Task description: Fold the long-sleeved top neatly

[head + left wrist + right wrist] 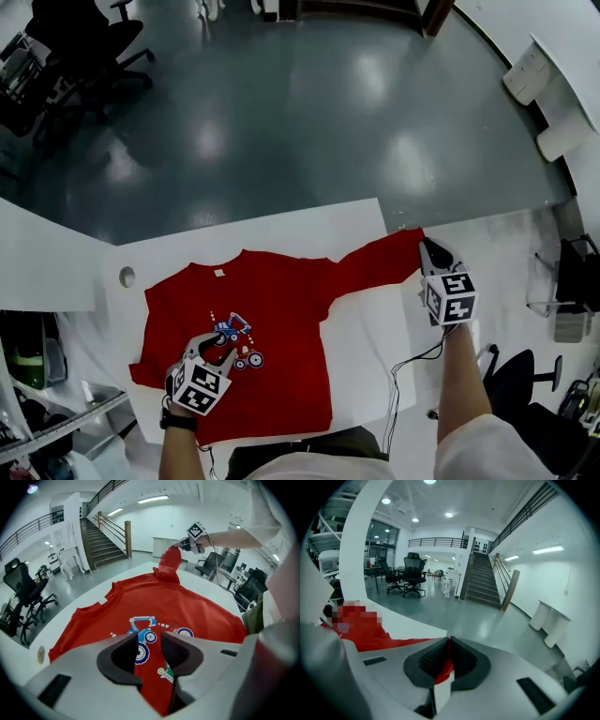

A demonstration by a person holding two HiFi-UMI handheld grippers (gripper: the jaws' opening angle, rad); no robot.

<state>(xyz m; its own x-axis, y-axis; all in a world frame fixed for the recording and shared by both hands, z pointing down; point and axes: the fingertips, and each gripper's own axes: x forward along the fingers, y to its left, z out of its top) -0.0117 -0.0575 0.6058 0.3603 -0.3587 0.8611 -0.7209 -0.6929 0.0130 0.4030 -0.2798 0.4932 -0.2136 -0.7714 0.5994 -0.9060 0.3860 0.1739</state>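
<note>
Red fabric long-sleeved top (281, 309) lies flat mid-frame. The right gripper (425, 246), jaws closed, pinches its sleeve end (398, 248) at centre right. The left gripper (217, 339), jaws partly apart and gripping nothing, sits over the vehicle print (247, 357) at lower left.

office chairs (89, 52), staircase (101, 541), white table (367, 330)

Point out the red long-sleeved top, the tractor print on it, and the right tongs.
red long-sleeved top (286, 314): head view, plain chest fabric.
blue tractor print (150, 637): left gripper view, the tractor's wheel.
right tongs (449, 641): right gripper view, tips shut on the top.
</note>
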